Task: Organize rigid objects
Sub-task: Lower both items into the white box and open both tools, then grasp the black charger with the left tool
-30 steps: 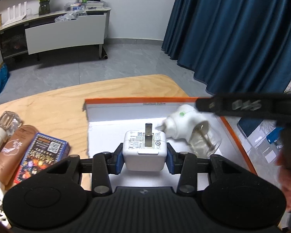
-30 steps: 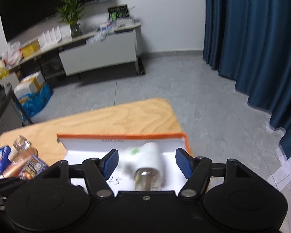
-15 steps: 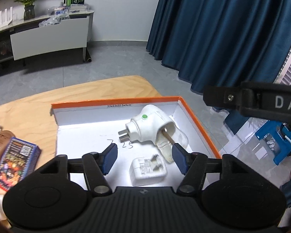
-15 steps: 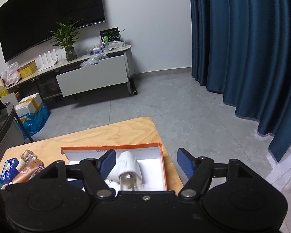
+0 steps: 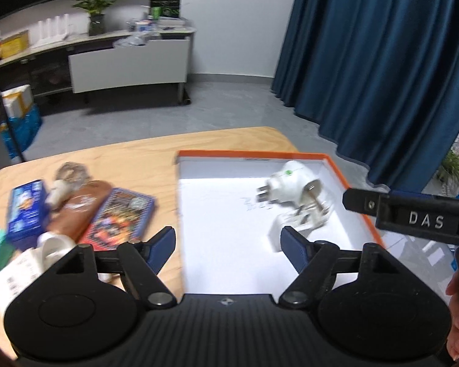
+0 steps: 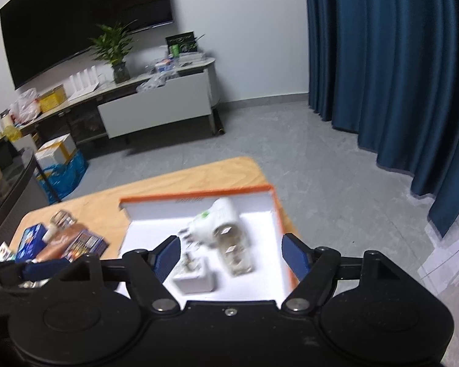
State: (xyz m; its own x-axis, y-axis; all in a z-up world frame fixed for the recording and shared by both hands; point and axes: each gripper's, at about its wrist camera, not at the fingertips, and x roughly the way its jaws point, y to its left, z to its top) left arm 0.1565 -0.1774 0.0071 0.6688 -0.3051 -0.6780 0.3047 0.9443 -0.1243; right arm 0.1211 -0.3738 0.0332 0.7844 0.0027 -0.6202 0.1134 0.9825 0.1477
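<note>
An orange-rimmed white box (image 5: 254, 154) (image 6: 199, 196) sits on the wooden table. In it lie a white plug-in device with a green dot (image 5: 286, 180) (image 6: 214, 221), a clear glass jar (image 6: 234, 257) and a square white charger (image 5: 278, 232) (image 6: 194, 278). My left gripper (image 5: 228, 246) is open and empty above the box's left edge. My right gripper (image 6: 229, 252) is open and empty above the box. Left of the box lie a colourful card box (image 5: 119, 217), a brown tube (image 5: 76, 211) and a blue box (image 5: 26, 208).
The right gripper's black body marked DAS (image 5: 413, 217) crosses the right of the left wrist view. A glass-capped bottle (image 5: 72, 172) and more packages lie at the table's left end. Blue curtains (image 5: 382, 61) and a cabinet (image 5: 128, 61) stand beyond the table.
My left gripper let go of the white charger, which now lies in the box, then pulled back and left. My right gripper rose away from the jar.
</note>
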